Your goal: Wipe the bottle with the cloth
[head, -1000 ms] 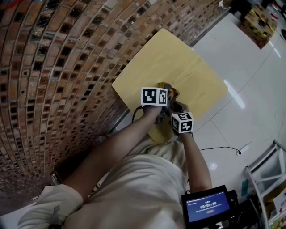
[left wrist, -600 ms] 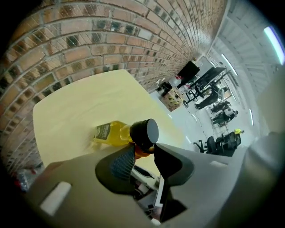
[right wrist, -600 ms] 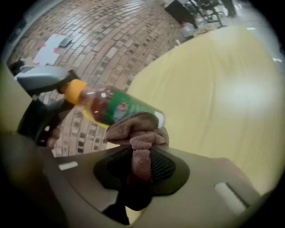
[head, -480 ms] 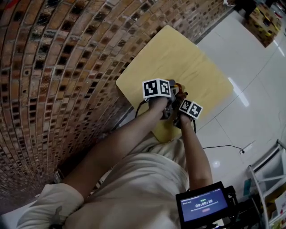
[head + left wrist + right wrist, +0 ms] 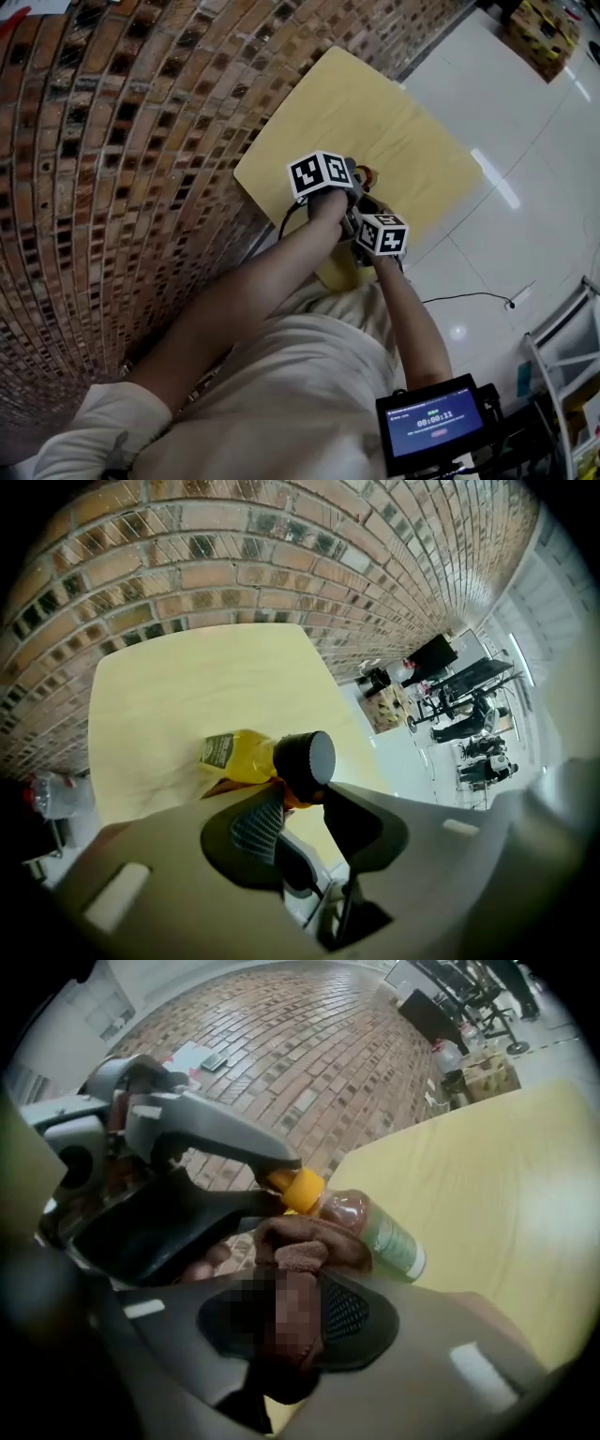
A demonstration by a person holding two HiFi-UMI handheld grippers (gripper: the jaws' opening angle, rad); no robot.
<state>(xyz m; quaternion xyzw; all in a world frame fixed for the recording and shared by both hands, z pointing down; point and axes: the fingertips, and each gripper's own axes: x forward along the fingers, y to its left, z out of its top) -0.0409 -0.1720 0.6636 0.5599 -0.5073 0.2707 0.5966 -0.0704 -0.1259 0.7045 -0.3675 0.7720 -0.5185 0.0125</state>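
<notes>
- A pale wooden table [image 5: 403, 112] with rounded corners stood against a brick wall [image 5: 131, 150]. The wall's courses were rough, in red-brown with dark patches.
- A glossy white tiled floor [image 5: 525, 141] ran along the table's other side. A thin black cable [image 5: 469, 298] trailed across it, and cardboard boxes [image 5: 544, 33] sat far off at the top edge.
- A small screen [image 5: 433, 433] with a blue display showed low in the head view, beside the person's torso.
- In the head view the two marker cubes and the person's forearms [image 5: 281, 272] covered most of the work, so only a speck of orange showed there.
- The bottle [image 5: 236, 754] was over the near part of the table. It was a clear plastic one, yellowish to brown inside, with a green and white label.
- The left gripper [image 5: 302, 794] had its jaws clamped on the bottle's top end. In the right gripper view they pinched the ribbed yellow cap [image 5: 302, 1190].
- The bottle's base pointed away towards the tabletop. Whether it touched the wood could not be told.
- The right gripper [image 5: 292, 1283] was closed on a brown cloth [image 5: 305, 1239], soft and fuzzy, bunched into folds. The bunch lay against the bottle just below the cap.
- Both grippers had smooth grey shells and black pads with a mesh pattern.
</notes>
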